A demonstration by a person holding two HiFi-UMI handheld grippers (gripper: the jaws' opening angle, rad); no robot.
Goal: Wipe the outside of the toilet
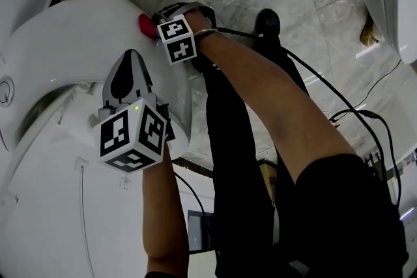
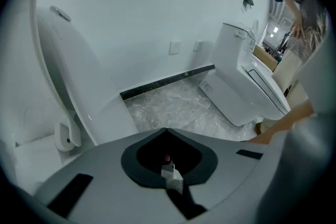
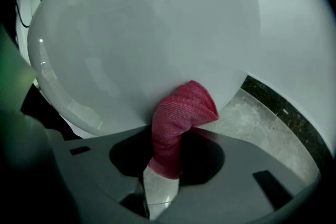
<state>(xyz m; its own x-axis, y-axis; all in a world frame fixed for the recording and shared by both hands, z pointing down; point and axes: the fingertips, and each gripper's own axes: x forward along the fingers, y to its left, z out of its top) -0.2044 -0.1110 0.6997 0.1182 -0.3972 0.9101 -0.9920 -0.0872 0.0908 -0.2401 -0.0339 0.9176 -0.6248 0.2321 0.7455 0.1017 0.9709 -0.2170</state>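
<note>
1. Against the outer curve of the toilet (image 3: 131,34) bowl, a red cloth (image 3: 176,123) is pressed flat. The right gripper (image 3: 160,189) has its jaws clamped on the cloth's lower end. The free fold bulges out beyond the jaws and touches the white porcelain.
2. The left gripper (image 2: 169,174) has its jaws brought together with nothing between them. In the head view it sits over the toilet's upper part, apart from the cloth and taking no part in the wipe.
3. The cloth looks like a soft, light knit. It will probably crumple and roll under pressure rather than hold a shape. The sensible hold is deep in the jaws on a bunched, thick part, much as now, with a fat pad left proud of the tips.
4. The toilet itself is hard, glossy and fixed, so it needs no steadying and should not shift. The glazed curve is likely slick, so the cloth ought to glide with moderate pressure.
5. The likely risk is the pad folding back or slipping aside on the rounded surface, which would bring the bare jaw tips against the glaze.
6. Below the bowl lies a marble floor (image 3: 262,123), so there is room to follow the curve down.
</note>
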